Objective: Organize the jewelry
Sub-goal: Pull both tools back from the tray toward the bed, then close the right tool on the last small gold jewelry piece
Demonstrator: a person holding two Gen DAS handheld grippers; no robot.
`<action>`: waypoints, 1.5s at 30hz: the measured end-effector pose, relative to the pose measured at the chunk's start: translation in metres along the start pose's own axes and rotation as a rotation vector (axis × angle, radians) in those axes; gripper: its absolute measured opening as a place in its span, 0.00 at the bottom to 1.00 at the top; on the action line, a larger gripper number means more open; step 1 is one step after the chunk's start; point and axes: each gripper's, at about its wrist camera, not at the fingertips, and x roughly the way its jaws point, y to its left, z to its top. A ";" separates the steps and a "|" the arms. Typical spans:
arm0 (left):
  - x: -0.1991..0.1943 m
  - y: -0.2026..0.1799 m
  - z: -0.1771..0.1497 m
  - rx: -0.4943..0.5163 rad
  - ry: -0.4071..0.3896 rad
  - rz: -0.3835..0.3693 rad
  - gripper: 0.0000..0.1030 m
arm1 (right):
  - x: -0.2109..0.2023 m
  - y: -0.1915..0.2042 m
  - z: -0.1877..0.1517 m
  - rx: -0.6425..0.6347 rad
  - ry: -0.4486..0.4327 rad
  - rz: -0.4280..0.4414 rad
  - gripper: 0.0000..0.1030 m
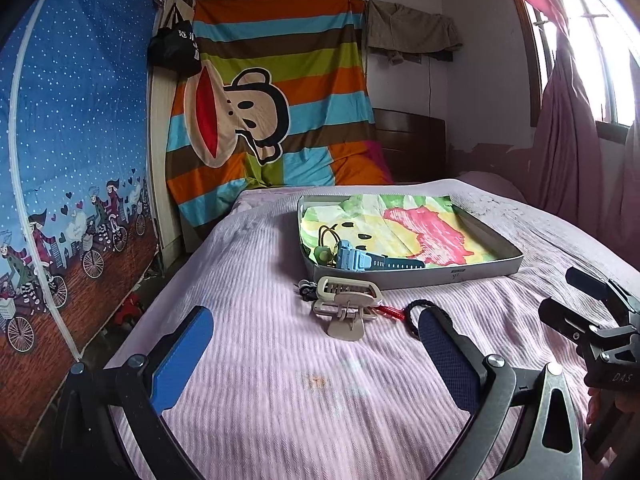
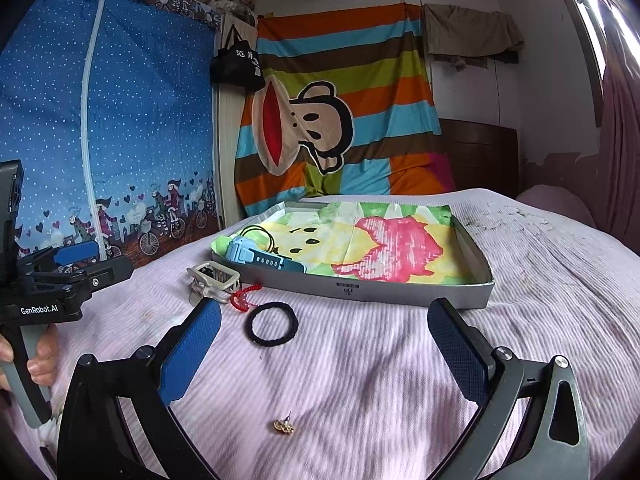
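A shallow grey box (image 1: 416, 274) (image 2: 400, 296) lined with colourful paper lies on the pink bedspread. A blue watch (image 1: 368, 262) (image 2: 260, 258) and a green-charmed black cord (image 1: 324, 250) lie in its near left corner. In front of it lie a beige hair claw clip (image 1: 346, 308) (image 2: 214, 278), a red cord charm (image 1: 390, 312) (image 2: 242, 298) and a black hair tie (image 2: 272, 324) (image 1: 420, 306). A small gold earring (image 2: 285, 426) lies between the right fingers. My left gripper (image 1: 316, 356) is open, the clip just beyond it. My right gripper (image 2: 324, 354) is open and empty.
The right gripper's body (image 1: 596, 332) shows at the left view's right edge; the left gripper's body (image 2: 60, 276) shows at the right view's left. A blue fabric wardrobe (image 1: 72, 140) stands left of the bed. A striped monkey sheet (image 1: 272, 112) hangs behind.
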 end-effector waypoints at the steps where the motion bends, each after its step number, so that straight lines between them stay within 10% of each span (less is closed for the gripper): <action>1: 0.000 0.000 -0.001 0.000 0.006 -0.003 1.00 | 0.000 -0.001 -0.002 0.001 0.010 -0.001 0.99; 21: 0.015 -0.008 -0.015 0.043 0.130 -0.040 1.00 | 0.013 0.001 -0.033 -0.017 0.210 0.043 0.98; 45: 0.051 -0.020 -0.020 0.103 0.305 -0.083 1.00 | 0.046 0.013 -0.062 -0.041 0.412 0.150 0.17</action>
